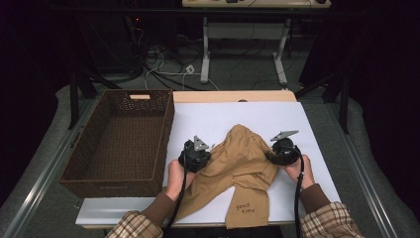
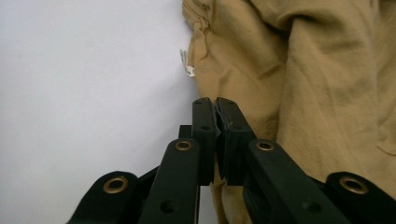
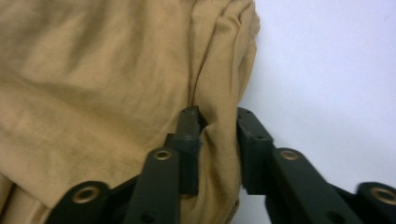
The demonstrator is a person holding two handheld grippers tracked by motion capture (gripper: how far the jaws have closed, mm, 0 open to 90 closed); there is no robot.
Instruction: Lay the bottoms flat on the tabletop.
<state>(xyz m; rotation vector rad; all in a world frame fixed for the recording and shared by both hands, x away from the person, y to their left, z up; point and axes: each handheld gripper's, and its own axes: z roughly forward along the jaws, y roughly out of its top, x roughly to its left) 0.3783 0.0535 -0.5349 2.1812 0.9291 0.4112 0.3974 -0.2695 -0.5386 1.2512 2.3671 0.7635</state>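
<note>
A tan garment [image 1: 242,158] lies crumpled on the white table top [image 1: 213,116], with "good time" stitched on its near part [image 1: 245,208]. My left gripper [image 1: 202,156] is at the garment's left edge. In the left gripper view the garment [image 2: 303,84] fills the right side, and the gripper [image 2: 216,109] has its pads pressed together on the cloth's edge. My right gripper [image 1: 276,153] is at the garment's right side. In the right gripper view a fold of the garment [image 3: 93,84] hangs loosely between the parted jaws of the gripper [image 3: 217,121].
A dark brown wicker basket [image 1: 74,163] stands against the table's left side. A small white tag [image 2: 187,65] sticks out of the garment's edge. Bare white surface lies beyond and to the right of the garment. Cables and table legs are on the floor behind.
</note>
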